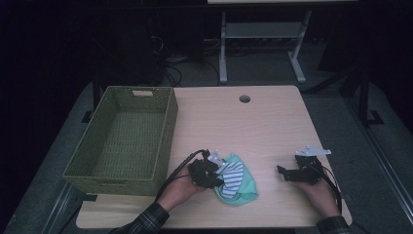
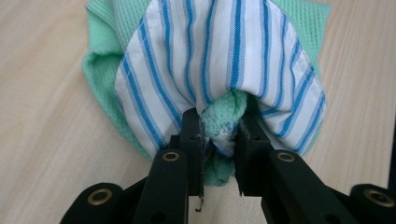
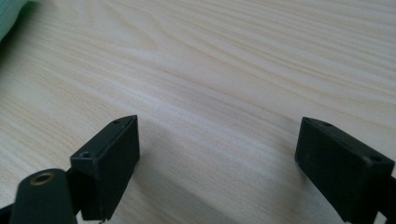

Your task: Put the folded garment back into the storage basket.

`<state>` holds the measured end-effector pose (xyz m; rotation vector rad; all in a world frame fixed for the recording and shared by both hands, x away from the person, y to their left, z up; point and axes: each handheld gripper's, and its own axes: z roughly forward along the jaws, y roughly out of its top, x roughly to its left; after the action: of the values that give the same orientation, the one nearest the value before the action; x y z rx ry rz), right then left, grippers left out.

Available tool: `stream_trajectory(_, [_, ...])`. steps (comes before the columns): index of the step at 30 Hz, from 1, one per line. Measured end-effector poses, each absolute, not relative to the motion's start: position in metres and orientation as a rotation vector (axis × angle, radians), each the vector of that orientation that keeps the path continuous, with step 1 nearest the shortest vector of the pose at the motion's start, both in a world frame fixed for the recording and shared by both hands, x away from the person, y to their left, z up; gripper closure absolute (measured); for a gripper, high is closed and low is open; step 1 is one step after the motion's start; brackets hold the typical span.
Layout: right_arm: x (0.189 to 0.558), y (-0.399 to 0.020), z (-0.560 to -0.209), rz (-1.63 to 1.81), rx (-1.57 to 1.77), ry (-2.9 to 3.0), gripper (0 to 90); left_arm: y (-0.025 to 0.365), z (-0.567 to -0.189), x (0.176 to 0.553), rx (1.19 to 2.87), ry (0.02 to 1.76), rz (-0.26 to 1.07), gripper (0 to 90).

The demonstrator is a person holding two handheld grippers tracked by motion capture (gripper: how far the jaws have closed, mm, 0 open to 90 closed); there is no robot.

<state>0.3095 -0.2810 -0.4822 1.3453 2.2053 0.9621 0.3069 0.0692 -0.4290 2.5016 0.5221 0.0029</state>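
Note:
A bundle of cloth lies near the table's front edge: a mint green cloth (image 1: 247, 183) with a white, blue-striped cloth (image 1: 233, 176) on top. My left gripper (image 1: 216, 176) comes at it from the left, held in a hand. In the left gripper view the jaws of the left gripper (image 2: 218, 126) pinch a bunched fold of the green cloth (image 2: 100, 70) and the striped cloth (image 2: 210, 51). My right gripper (image 1: 281, 171) rests low over the bare wood to the right of the bundle, apart from it. The right gripper (image 3: 217, 140) stands wide open with nothing between its jaws.
A green woven basket (image 1: 165, 141), with nothing in it, stands at the table's left side, close to my left hand. The wooden table (image 1: 253, 126) has a round cable hole (image 1: 244, 99) near its far edge. A corner of green cloth (image 3: 9, 11) shows in the right gripper view.

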Motion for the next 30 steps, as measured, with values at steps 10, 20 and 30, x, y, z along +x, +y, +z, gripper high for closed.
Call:
stream_trajectory(10, [0.310, -0.281, -0.482, 0.961, 1.348, 2.204, 13.2, 0.075, -0.411, 0.310, 2.462, 0.533, -0.014, 75.6])
stream_trajectory(20, [0.309, -0.281, -0.482, 0.961, 1.348, 2.203, 13.2, 0.083, -0.394, 0.315, 2.432, 0.540, -0.017, 75.5])
stream_trajectory(30, [0.309, -0.281, -0.482, 0.960, 1.349, 2.203, 13.2, 0.089, -0.374, 0.320, 2.396, 0.553, -0.002, 75.5])
